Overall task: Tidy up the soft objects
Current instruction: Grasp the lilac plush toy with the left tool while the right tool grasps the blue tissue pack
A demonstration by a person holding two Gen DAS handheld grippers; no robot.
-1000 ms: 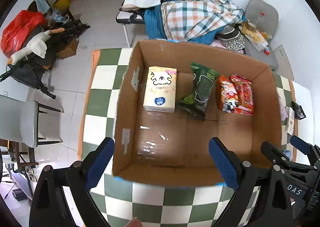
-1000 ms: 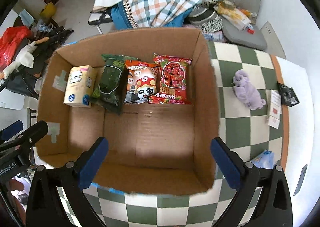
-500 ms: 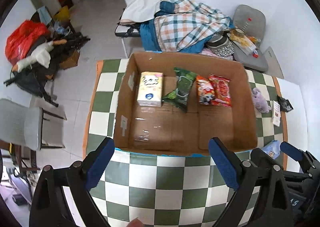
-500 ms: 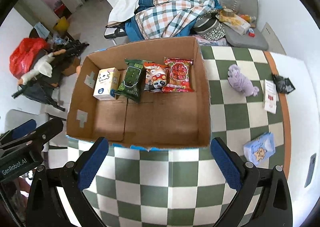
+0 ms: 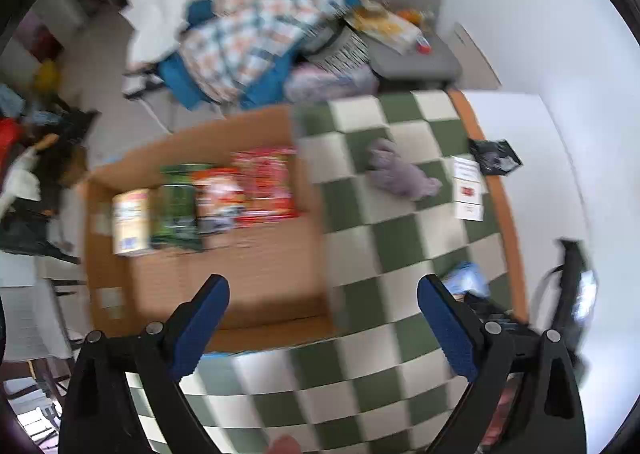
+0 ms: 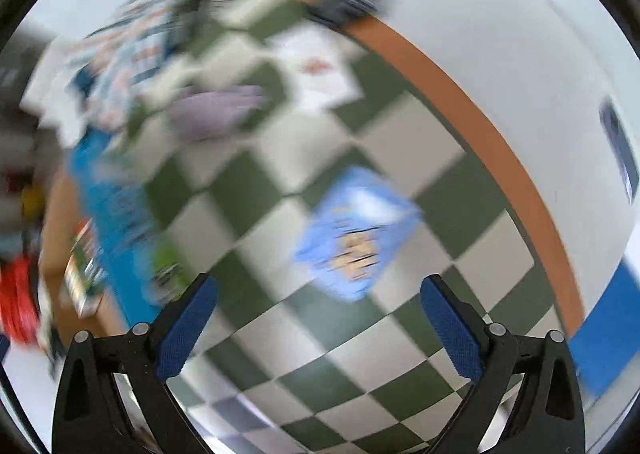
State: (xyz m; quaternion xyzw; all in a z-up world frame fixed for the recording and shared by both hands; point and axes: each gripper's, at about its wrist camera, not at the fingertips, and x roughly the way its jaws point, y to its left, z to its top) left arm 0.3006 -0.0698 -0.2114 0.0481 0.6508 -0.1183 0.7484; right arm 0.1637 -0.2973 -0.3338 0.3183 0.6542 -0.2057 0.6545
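Observation:
A cardboard box (image 5: 312, 238) on the checkered table holds a yellow tissue pack (image 5: 130, 222), a green packet (image 5: 176, 210), an orange snack bag (image 5: 218, 198) and a red snack bag (image 5: 266, 186). A purple plush toy (image 5: 400, 172) (image 6: 216, 108) lies on the cloth right of the box. A blue tissue pack (image 6: 356, 234) (image 5: 466, 280) lies near the table's right edge. My left gripper (image 5: 322, 286) is open above the box's near right corner. My right gripper (image 6: 318, 286) hangs just short of the blue pack, its jaws closing with nothing between them. Both views are blurred.
A white paper card (image 5: 468, 188) and a black packet (image 5: 494, 156) lie by the table's orange rim (image 5: 504, 214). Behind the table stand a bed with a plaid blanket (image 5: 256, 42) and a grey chair (image 5: 400, 14). A phone (image 6: 618, 148) lies on the white floor.
Both views have swung right, from over the box to the table's right side. The right view has also rolled, and the blue tissue pack now sits near its centre.

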